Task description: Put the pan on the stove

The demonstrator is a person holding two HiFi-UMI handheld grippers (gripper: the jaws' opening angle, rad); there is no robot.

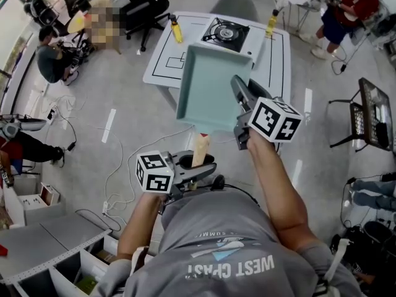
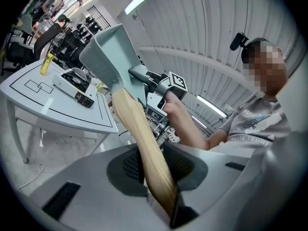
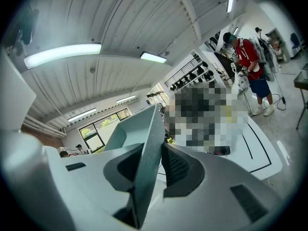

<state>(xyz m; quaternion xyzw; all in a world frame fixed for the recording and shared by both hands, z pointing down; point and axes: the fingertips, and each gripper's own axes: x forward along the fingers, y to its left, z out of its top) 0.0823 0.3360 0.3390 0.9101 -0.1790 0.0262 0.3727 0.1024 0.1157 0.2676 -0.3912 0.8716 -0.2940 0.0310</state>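
A pale teal square pan (image 1: pixel 207 85) with a wooden handle (image 1: pixel 200 150) hangs in the air in front of me, short of the white table (image 1: pixel 279 60). My left gripper (image 1: pixel 197 166) is shut on the wooden handle (image 2: pixel 144 143), which runs up between its pads to the pan (image 2: pixel 106 57). My right gripper (image 1: pixel 242 101) is shut on the pan's right rim (image 3: pixel 144 153), and the wall stands edge-on between its jaws. The portable gas stove (image 1: pixel 226 34) sits on the far part of the table, with nothing on its burner; the left gripper view shows the stove (image 2: pixel 72 81) too.
Two yellow bottles (image 1: pixel 176 28) (image 1: pixel 271 22) stand on the table at either side of the stove. People sit at the left and one stands at the far right (image 1: pixel 343 11). Cables (image 1: pixel 114 166) trail on the floor at my left; a black rack (image 1: pixel 374 113) stands at the right.
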